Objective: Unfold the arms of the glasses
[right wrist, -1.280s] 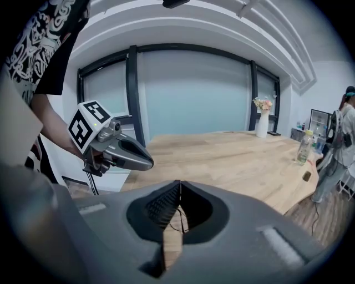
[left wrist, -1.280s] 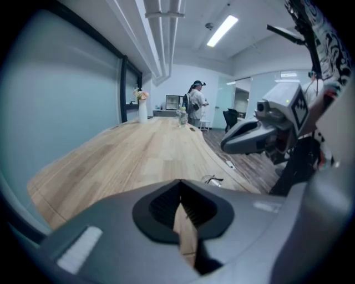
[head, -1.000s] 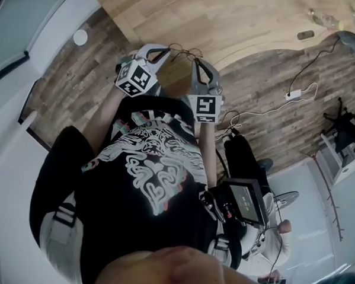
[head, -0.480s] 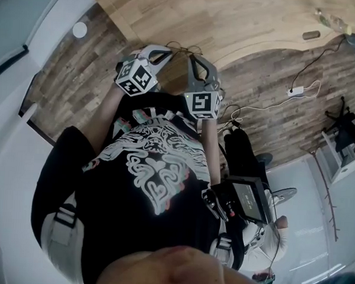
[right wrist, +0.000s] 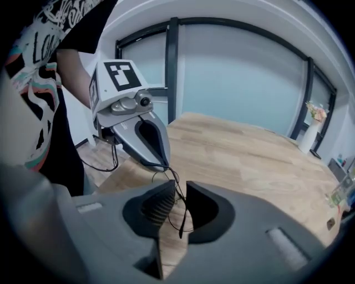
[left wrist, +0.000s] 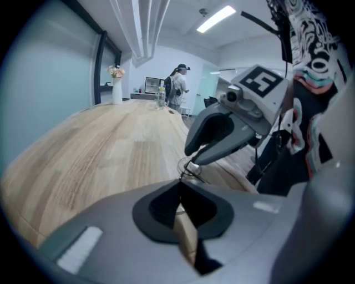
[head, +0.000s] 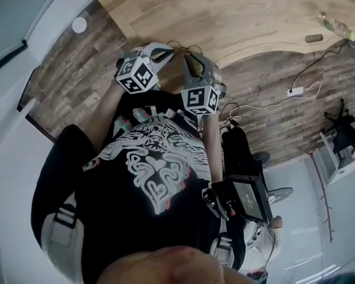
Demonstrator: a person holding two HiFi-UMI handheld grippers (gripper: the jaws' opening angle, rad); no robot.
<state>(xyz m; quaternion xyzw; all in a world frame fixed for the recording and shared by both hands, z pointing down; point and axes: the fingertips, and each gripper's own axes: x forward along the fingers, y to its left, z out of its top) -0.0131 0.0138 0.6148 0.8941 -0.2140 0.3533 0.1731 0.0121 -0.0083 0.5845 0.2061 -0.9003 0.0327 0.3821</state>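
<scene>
Holding: L gripper (left wrist: 180, 186) clamped shut on thin wire glasses (right wrist: 182, 215), mid-air over table (right wrist: 249, 161) edge. R gripper (right wrist: 177, 189) jaws slightly apart, one arm between (unpinched). Close gently, swing arm out slowly.

A long wooden table (left wrist: 94, 150) stands beside frosted windows (right wrist: 233, 77); plank floor (head: 277, 60); ceiling strip light (left wrist: 217, 11).

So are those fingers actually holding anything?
Thin wire glasses: left gripper pinches the frame; one arm hangs between the right gripper's slightly parted fingers.
</scene>
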